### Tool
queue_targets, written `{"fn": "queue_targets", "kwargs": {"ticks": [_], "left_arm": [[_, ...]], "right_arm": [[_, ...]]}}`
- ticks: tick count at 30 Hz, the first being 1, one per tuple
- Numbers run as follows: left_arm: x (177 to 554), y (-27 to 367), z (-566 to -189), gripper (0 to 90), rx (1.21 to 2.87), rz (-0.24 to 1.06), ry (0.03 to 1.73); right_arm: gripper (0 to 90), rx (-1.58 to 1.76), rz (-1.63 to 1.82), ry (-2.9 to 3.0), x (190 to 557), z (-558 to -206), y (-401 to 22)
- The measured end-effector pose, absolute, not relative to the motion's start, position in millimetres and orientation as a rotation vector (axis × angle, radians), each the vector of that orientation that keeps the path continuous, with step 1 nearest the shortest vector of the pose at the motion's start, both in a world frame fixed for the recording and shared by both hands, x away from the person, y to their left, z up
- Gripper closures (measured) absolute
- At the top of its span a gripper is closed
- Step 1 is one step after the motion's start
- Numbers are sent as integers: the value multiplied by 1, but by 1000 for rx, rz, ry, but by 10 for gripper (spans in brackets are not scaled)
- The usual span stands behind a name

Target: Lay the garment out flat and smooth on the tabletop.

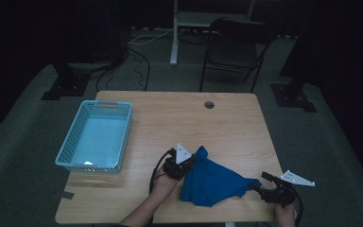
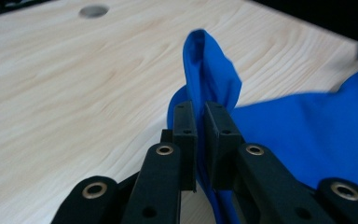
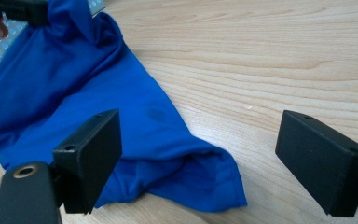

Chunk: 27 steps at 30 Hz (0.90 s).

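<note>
Draping limply, the soft blue fabric cloth (image 1: 212,182) looks light; left tongs (image 2: 199,116) clamp its upper corner at frame centre, right tongs (image 3: 200,154) gape apart by its lower corner.

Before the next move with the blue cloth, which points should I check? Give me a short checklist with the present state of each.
1. Left gripper holds the blue cloth: ok, its jaws are closed on a raised fold.
2. Right gripper ready to grip: ok, its jaws stand wide open with nothing between them.
3. Right gripper lined up with a cloth corner: ok, the near corner lies on the table just ahead of its jaws; they do not touch it yet.
4. Cloth lies flat: not ok, it is bunched and wrinkled.
5. Basket free to receive it: ok, nothing visible inside.
6. Firmness of the left grip: cannot tell.
</note>
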<state>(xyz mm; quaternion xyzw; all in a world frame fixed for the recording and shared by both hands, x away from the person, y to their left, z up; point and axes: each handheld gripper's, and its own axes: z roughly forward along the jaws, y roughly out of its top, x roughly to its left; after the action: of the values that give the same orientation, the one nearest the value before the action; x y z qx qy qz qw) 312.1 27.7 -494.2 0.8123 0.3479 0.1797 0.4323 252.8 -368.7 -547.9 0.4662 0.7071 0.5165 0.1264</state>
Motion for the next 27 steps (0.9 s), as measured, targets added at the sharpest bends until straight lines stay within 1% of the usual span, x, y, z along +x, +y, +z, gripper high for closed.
{"fn": "queue_targets", "kwargs": {"ticks": [3, 4, 6, 7, 8, 9, 10, 12, 13, 15, 18, 19, 21, 23, 25, 27], "left_arm": [[317, 48, -507, 821, 1997, 453, 975], [318, 54, -510, 798, 1995, 468, 1005], [319, 60, -513, 791, 1995, 477, 1032], [321, 68, -516, 791, 2000, 497, 1077], [323, 78, -520, 768, 2015, 515, 1120], [324, 81, -522, 765, 2030, 530, 1132], [324, 81, -522, 743, 2030, 530, 1132], [326, 95, -527, 734, 2082, 599, 1179], [327, 101, -528, 733, 2075, 603, 1201], [326, 111, -528, 730, 2038, 571, 1217], [319, 120, -525, 663, 1989, 535, 1170], [311, 119, -520, 655, 1980, 531, 1127], [304, 114, -515, 591, 1985, 515, 1074], [296, 104, -507, 555, 1999, 506, 999], [288, 93, -500, 451, 2007, 453, 918], [280, 82, -493, 438, 1992, 354, 832]], "right_arm": [[140, 1360, 1498, 2063, 253, -548, -369], [139, 1365, 1498, 2063, 254, -548, -369], [139, 1365, 1497, 2064, 254, -548, -369], [139, 1366, 1497, 2064, 254, -548, -369], [140, 1367, 1492, 2065, 253, -548, -368], [139, 1368, 1492, 2066, 253, -548, -368], [139, 1368, 1492, 2066, 253, -548, -368], [139, 1377, 1489, 2062, 254, -548, -369], [139, 1383, 1490, 2058, 254, -548, -369], [139, 1385, 1490, 2052, 253, -548, -370], [139, 1393, 1479, 2060, 252, -544, -371], [139, 1400, 1475, 2059, 252, -542, -371], [138, 1403, 1464, 2067, 252, -532, -368], [138, 1349, 1467, 2083, 251, -520, -361], [139, 1254, 1440, 2133, 248, -503, -345], [140, 1186, 1421, 2178, 246, -492, -330]]}}
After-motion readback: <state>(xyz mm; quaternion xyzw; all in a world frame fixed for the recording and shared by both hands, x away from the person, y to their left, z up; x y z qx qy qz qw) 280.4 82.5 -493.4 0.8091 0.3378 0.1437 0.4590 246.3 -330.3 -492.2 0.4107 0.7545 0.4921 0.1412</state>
